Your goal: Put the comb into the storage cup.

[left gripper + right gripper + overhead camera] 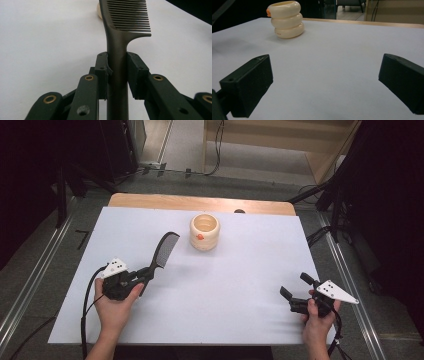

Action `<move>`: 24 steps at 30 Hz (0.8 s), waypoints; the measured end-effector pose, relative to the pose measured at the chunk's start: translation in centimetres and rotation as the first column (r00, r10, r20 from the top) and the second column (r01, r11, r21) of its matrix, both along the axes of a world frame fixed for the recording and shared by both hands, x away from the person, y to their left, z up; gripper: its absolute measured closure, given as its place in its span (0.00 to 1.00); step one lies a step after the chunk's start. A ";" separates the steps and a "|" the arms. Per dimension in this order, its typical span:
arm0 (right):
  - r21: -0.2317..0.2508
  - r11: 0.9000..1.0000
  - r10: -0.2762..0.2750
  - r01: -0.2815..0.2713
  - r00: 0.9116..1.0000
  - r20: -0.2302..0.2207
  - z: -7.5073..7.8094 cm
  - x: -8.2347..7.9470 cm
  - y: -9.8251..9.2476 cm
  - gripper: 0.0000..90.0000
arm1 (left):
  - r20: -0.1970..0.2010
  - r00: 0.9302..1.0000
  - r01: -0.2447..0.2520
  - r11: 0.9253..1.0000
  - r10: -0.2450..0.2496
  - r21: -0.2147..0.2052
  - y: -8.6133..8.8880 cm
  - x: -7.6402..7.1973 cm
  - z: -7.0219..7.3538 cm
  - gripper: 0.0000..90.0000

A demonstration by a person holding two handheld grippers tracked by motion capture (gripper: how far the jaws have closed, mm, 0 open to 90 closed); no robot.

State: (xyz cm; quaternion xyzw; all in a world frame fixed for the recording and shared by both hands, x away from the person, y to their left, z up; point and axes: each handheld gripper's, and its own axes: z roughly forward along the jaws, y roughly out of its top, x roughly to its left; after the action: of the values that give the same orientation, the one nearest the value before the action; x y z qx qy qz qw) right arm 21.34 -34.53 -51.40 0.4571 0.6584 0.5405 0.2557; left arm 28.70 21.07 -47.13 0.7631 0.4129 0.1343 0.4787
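Black comb (163, 251) – held by its handle in the left tongs (143, 276), toothed end raised and pointing away from the person toward the cup. In the left gripper view both pads press the comb (117, 60) handle on either side. Cream ribbed cup (204, 232) with an orange spot stands upright at the far middle of the white worktop (225, 285), near the comb tip but apart. Right tongs (295, 292) – spread wide, holding nothing, low over the worktop's near right; the cup (286, 19) sits well ahead of them.
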 end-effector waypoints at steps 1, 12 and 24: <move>-0.013 1.000 0.011 -0.011 1.000 0.001 0.3 -0.1 0.5 0.00 | 0.009 1.000 0.007 1.000 -0.007 -0.002 -0.3 -0.1 0.0 0.80; -0.051 0.996 0.072 -0.072 0.997 0.007 2.5 -0.4 3.7 0.00 | 0.041 0.999 0.015 1.000 -0.014 -0.021 -0.9 -0.6 0.4 0.80; -0.045 0.993 0.107 -0.107 0.994 0.004 4.5 0.6 6.8 0.00 | 0.074 0.997 0.021 0.998 -0.017 -0.053 -1.3 -1.0 0.8 0.80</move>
State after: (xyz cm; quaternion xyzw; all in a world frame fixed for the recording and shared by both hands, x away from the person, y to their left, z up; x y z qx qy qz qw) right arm 21.99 -27.72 -46.91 0.4137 0.6930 0.5401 0.2385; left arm 27.68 19.75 -46.33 0.7485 0.3913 0.1466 0.5150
